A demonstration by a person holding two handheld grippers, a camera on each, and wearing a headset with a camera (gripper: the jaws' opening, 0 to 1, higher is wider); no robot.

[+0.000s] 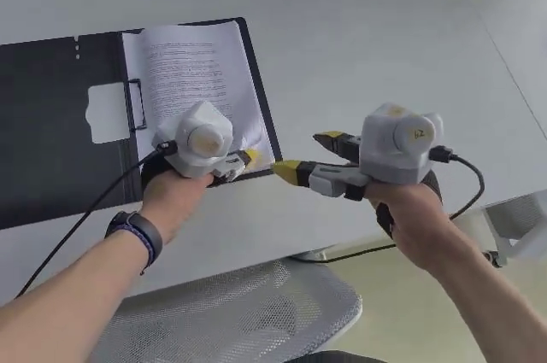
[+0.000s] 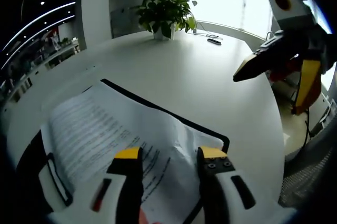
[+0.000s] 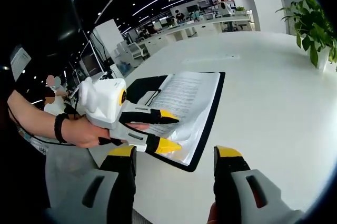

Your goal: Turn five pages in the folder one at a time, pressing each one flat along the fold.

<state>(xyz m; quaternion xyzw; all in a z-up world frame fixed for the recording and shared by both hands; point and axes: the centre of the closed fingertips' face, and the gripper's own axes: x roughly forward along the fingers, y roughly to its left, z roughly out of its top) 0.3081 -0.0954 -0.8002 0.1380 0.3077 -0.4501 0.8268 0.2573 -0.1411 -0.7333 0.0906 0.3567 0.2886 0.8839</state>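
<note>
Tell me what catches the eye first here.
The open black folder on the white table, its printed page rumpled at the near corner. The left gripper hangs open over that corner, while the right gripper sits open just off the folder's right edge.

The left hand-held gripper is held in the left hand, its jaws spread apart and pointed to the right. The right hand-held gripper is gripped in the right hand, jaws parted and aimed left. A dark band is worn on the left wrist.
</note>
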